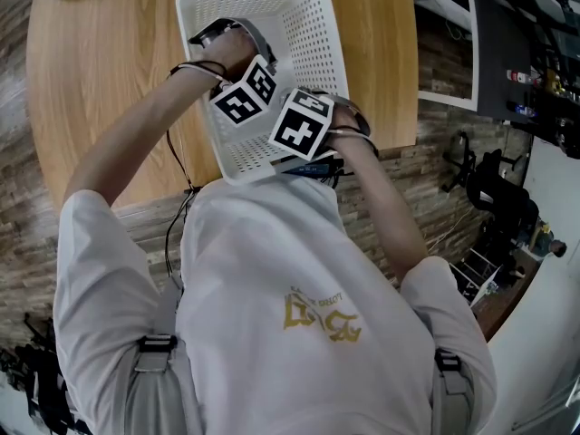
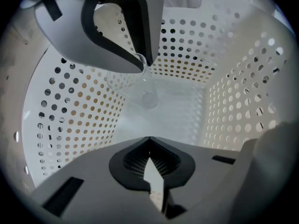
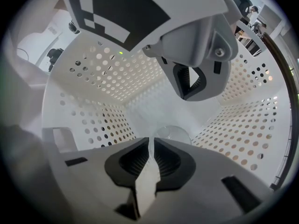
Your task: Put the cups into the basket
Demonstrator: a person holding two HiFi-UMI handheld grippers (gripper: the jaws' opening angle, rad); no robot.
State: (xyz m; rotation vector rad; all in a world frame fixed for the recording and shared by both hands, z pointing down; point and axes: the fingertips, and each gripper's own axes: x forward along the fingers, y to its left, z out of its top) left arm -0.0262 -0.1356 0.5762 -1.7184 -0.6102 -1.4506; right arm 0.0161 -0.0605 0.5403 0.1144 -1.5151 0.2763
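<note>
The wooden tabletop (image 1: pixel 100 89) carries a white perforated basket (image 1: pixel 313 25), and both tools are down inside it. As I judge it, this is the placing step: a cup is already within the basket walls and only the release is left.

The person leans over the basket's near edge. The left forearm (image 1: pixel 136 125) reaches in from the basket's left side. The right forearm (image 1: pixel 390 207) comes up over its near right corner, and both wrists are bent downward.

The right hand-held gripper (image 3: pixel 150 139) points down toward the basket floor. Its jaws are drawn almost together, pinching the thin rim of a clear plastic cup (image 3: pixel 173 133). The cup's body hangs just beyond the jaw tips, low in the basket and near the middle of its floor. I cannot tell whether its base touches the floor or hangs just above it.

The left hand-held gripper (image 2: pixel 149 139) sits toward the basket's far side and faces the other tool. Its jaws are together with nothing between them.

The next move probably calls for the right jaws to part so the cup drops free. The gripper should then lift straight up, clear of the basket walls and the left tool close by. The cup is light and tilted, so it may tip onto its side.
</note>
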